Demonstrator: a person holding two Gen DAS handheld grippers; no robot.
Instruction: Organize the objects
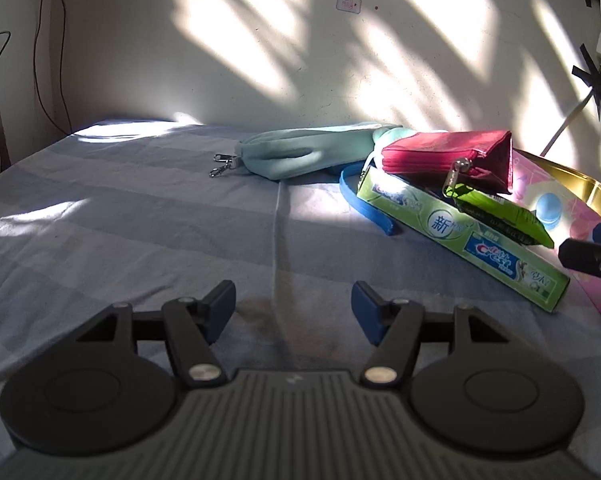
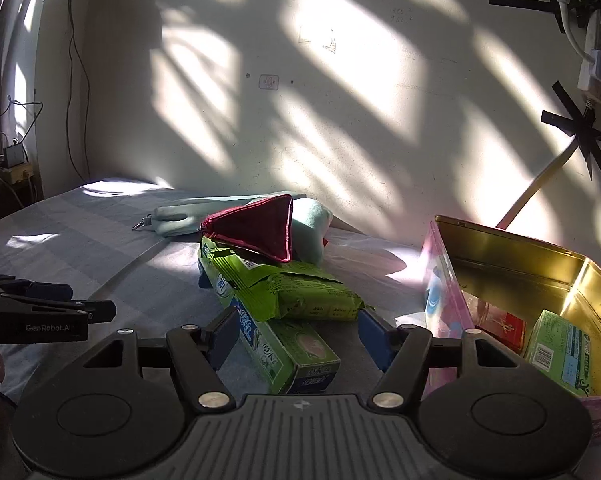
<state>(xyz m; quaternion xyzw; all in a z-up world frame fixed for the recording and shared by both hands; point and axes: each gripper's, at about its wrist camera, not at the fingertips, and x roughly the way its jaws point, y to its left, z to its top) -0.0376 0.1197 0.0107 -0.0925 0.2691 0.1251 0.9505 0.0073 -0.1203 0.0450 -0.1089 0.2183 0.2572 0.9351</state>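
The right claw [image 2: 296,332] hangs low over the near end of a green toothpaste box [image 2: 278,344], its blue pads spread wide to either side of the carton and clamped on nothing. The box lies flat on a bed covered in a grey-blue striped sheet [image 1: 120,208], and it serves as the base of a small heap. On top of the box rests a bright green wipes packet [image 2: 300,290], and at the box's far end a dark red zip pouch [image 2: 256,232] sits propped on the pile, its metal zipper pull [image 1: 454,178] dangling over the box edge. Beyond the box, against the sunlit wall [image 1: 260,40], a pale mint fabric bag [image 1: 296,152] lies lengthwise with two metal clips [image 1: 220,164] at its left end. A blue strap [image 1: 364,208] curves out from beneath the box on its left side. Just right of the box stands an open gold-lined tin [image 2: 512,252] with pink printed sides, and inside it a red packet [image 2: 504,328] and a green carton [image 2: 560,352] are visible. The left claw [image 1: 293,308] hovers over bare sheet to the left of the box, well apart from the heap, its pads likewise parted and holding nothing. Black tape crosses [image 2: 580,136] mark the wall above the tin, beside a white power strip [image 2: 598,60].
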